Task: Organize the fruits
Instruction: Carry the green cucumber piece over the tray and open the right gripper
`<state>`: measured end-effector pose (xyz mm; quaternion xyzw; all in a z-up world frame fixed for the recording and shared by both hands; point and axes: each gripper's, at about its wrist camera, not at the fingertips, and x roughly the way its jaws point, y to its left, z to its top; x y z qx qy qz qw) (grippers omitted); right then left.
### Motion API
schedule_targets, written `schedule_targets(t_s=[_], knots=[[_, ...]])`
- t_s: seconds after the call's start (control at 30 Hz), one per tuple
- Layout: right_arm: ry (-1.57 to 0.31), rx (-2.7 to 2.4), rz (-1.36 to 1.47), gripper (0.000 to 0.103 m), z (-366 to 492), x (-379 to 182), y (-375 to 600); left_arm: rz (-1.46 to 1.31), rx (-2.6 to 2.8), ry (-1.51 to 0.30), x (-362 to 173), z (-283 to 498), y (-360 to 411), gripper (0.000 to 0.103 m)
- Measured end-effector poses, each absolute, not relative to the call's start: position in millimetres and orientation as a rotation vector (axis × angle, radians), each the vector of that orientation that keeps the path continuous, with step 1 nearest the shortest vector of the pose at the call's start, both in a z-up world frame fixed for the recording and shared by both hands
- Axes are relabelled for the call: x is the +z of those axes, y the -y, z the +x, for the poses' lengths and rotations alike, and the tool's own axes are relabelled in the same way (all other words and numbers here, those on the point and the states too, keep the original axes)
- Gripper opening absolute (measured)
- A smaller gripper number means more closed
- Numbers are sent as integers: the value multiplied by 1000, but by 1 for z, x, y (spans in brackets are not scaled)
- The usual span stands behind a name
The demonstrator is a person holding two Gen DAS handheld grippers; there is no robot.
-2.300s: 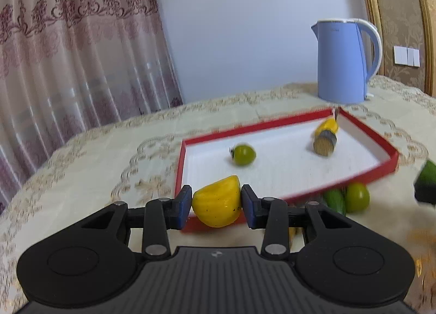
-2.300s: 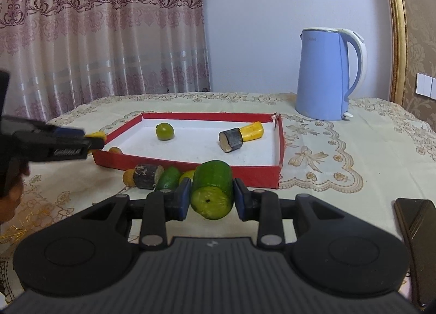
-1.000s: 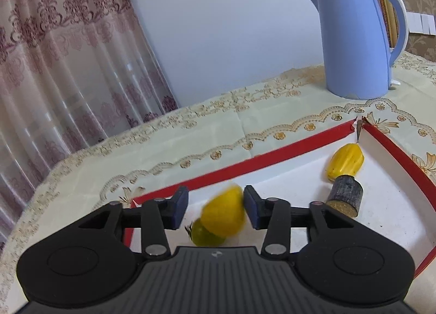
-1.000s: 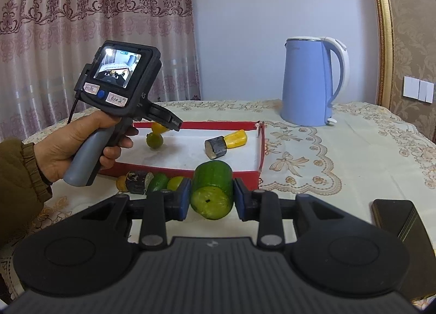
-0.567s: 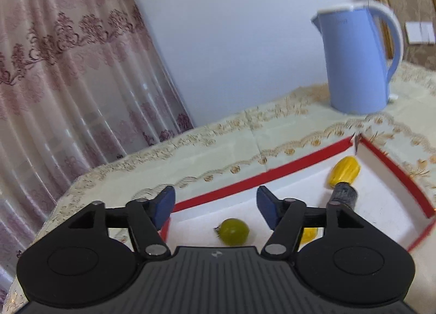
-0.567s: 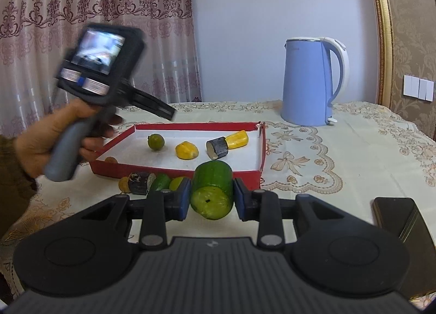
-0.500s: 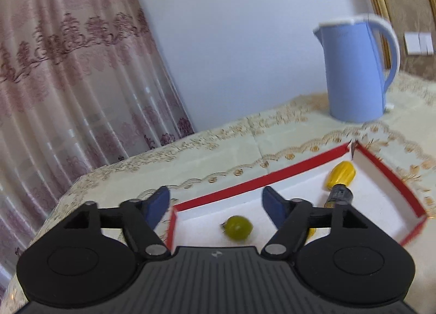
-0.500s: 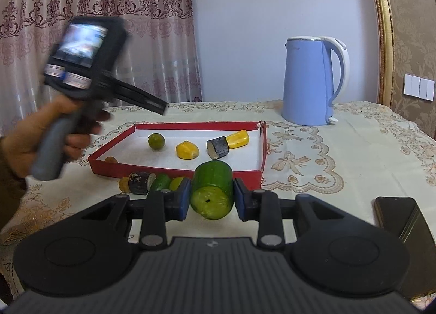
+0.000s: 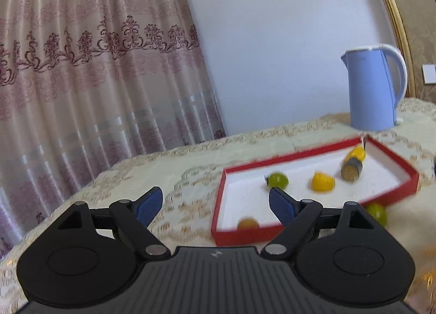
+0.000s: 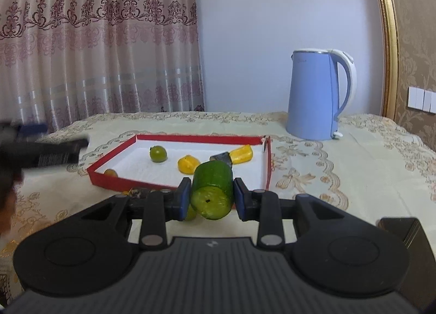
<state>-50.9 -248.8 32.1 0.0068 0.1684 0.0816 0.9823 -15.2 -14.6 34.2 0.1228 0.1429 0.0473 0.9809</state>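
The right gripper (image 10: pixel 209 196) squeezes a fat green cucumber chunk (image 10: pixel 212 191) between its two blue pads. The chunk hangs in the air just in front of the red tray (image 10: pixel 268 166), at about 6 o'clock from it. The left gripper (image 9: pixel 215 205) has nothing between its jaws, and they are opening wider. It sits at about 8 o'clock from the tray.

Inside the tray lie a green lime (image 10: pixel 158 153), a yellow fruit piece (image 10: pixel 188 164), a yellow piece with a dark end (image 10: pixel 234 157) and a small orange fruit (image 10: pixel 110 172) in the near left corner. More little fruits sit on the tablecloth (image 10: pixel 354 166) just outside the near wall, like the green one (image 9: pixel 377 211).

I think the next job is to put the cucumber chunk in the tray. Here is what could go wrong:

- The chunk is round and smooth. If the pads let go too high, it could roll and bump the yellow piece or hop over the low wall.
- If the gripper comes in too low, the chunk could hit the near wall and push the whole tray.
- The yellow pieces sit right behind the chunk, so it could land on top of them.
- The blue kettle (image 10: pixel 318 95) stands at 1 o'clock from the tray, well apart, so it looks safe.
- The left gripper could knock the small fruits off the table edge when it goes to grab them.
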Motion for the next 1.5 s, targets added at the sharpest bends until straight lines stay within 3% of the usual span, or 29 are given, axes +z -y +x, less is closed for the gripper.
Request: schedule_targets(t_s=[0.67, 1.5], knots=[[-315, 204, -29, 31, 3, 51, 238, 204, 100, -478, 0, -5, 14, 86], [-407, 173, 9, 31, 124, 46, 229, 183, 129, -552, -2, 13, 2, 86]])
